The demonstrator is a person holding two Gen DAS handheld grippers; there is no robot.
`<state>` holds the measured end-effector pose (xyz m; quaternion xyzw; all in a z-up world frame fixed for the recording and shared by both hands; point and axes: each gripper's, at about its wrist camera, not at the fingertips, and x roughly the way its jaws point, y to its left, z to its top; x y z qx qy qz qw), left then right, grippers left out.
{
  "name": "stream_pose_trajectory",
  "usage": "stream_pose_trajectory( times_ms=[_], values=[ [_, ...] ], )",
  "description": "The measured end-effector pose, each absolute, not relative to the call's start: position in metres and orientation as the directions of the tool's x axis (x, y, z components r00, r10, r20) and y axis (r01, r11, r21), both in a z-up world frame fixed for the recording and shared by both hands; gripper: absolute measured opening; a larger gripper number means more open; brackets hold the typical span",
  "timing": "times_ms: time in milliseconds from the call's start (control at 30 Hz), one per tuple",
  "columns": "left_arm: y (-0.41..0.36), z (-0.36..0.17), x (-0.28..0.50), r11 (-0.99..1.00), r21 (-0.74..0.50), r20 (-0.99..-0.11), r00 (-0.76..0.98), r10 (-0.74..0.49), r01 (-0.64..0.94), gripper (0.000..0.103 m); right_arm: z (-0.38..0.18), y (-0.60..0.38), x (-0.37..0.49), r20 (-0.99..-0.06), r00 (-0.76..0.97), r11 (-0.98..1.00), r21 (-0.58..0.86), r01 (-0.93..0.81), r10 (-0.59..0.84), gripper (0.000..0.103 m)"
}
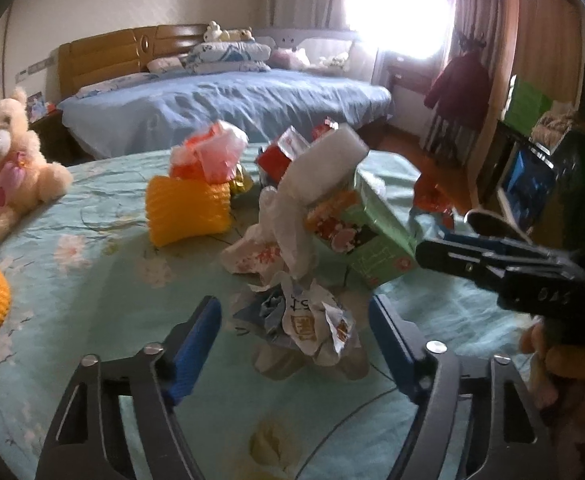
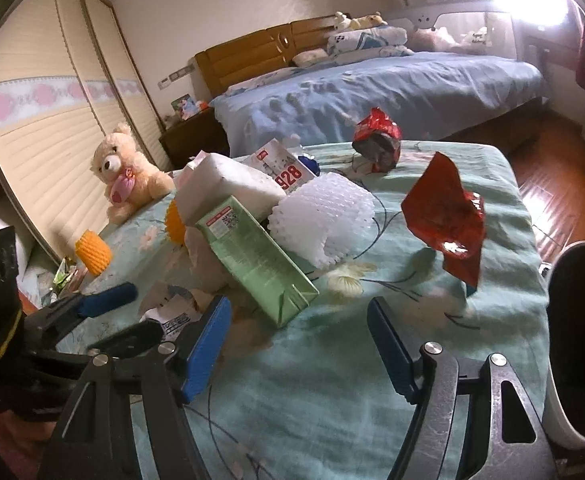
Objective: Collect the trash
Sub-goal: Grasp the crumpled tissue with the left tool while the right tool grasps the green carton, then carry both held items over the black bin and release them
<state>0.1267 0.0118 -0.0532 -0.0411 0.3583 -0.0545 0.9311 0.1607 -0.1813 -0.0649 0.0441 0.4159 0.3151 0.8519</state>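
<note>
Hand-held gripper (image 1: pixel 294 330) seemingly straddles crumpled paper (image 1: pixel 310 326).

Window (image 1: pixel 396 4) glare blown out; room dim, edges fisheye-warped, slight blur.

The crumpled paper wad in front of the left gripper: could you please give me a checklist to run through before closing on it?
1. Crumpled paper wad lies between the left gripper fingers: ok.
2. Pads pressing the wad: not ok, a gap shows on both sides.
3. Right gripper empty, bare tablecloth between its fingers: ok.
4. Right gripper clear of the wad: ok, it sits off to the side.
5. Green carton clear of the left fingers: ok.
6. White bin within reach: cannot tell.
</note>
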Motion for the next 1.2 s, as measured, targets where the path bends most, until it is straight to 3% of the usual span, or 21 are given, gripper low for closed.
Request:
stream_pose_trajectory(
  times_ms=[133,267,300,333,400,433,500,1200],
  values=[
    [0.013,-0.063,0.139,0.984,-0.148,-0.698,0.695,-0.172,0.094,0.037,-0.07,-0.169,0.17,-0.692,0.429,0.783,0.331,-0.526,0.58,0.072],
    [0.014,-0.064,0.141,0.983,-0.145,-0.696,0.695,-0.183,0.114,0.028,-0.072,-0.156,0.173,-0.693,0.415,0.767,0.319,-0.557,0.589,0.071],
    [0.013,-0.064,0.141,0.983,-0.145,-0.694,0.696,-0.184,0.115,0.027,-0.072,-0.153,0.173,-0.693,0.412,0.762,0.315,-0.565,0.592,0.064],
    [0.014,-0.064,0.139,0.982,-0.147,-0.693,0.696,-0.188,0.118,0.025,-0.073,-0.15,0.173,-0.694,0.407,0.758,0.311,-0.574,0.594,0.049],
    [0.016,-0.063,0.136,0.981,-0.151,-0.69,0.698,-0.191,0.119,0.024,-0.073,-0.147,0.171,-0.7,0.403,0.758,0.307,-0.575,0.59,0.037],
    [0.017,-0.062,0.133,0.981,-0.154,-0.686,0.701,-0.194,0.121,0.023,-0.073,-0.148,0.169,-0.699,0.405,0.759,0.309,-0.573,0.59,0.037],
    [0.018,-0.06,0.13,0.98,-0.156,-0.681,0.704,-0.2,0.126,0.009,-0.072,-0.151,0.163,-0.693,0.417,0.765,0.309,-0.565,0.588,0.036],
    [-0.036,-0.043,0.118,0.94,-0.158,-0.648,0.687,-0.33,0.303,0.008,-0.052,-0.269,0.104,-0.651,0.606,0.89,0.333,-0.313,0.457,0.035]
  ],
)
